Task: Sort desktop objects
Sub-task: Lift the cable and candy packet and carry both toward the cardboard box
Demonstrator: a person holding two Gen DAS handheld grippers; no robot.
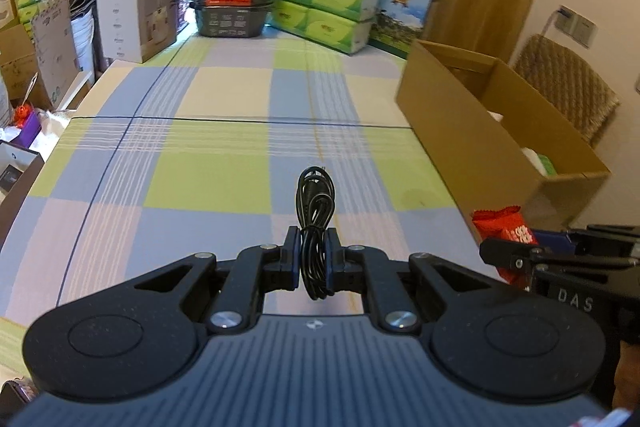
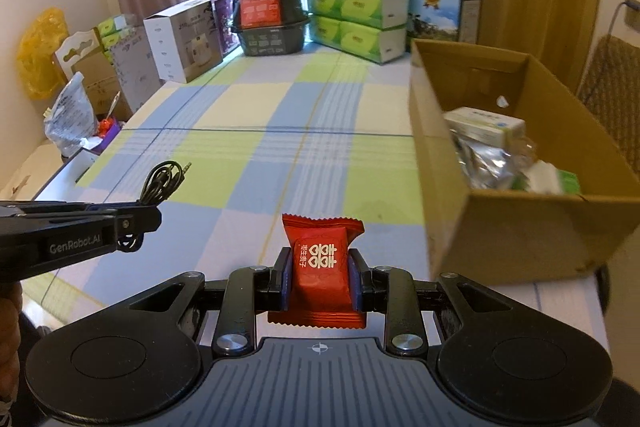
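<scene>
The left hand-held gripper [image 1: 312,263], marked "GenRobot.AI" on its side, is clamped on a coiled black cable [image 1: 315,223] whose loop and plug stand above the checked bench [image 1: 208,163]. The right hand-held gripper [image 2: 320,281] pinches a red candy packet [image 2: 320,267] printed with white Chinese characters, too small to read. Rightmost, an open cardboard box [image 2: 508,227] holds blurred packets, its far end cut off.

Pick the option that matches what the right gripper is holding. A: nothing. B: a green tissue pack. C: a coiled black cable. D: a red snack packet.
D: the right gripper is clamped on the red snack packet, while the coiled black cable sits in the left gripper.
</scene>
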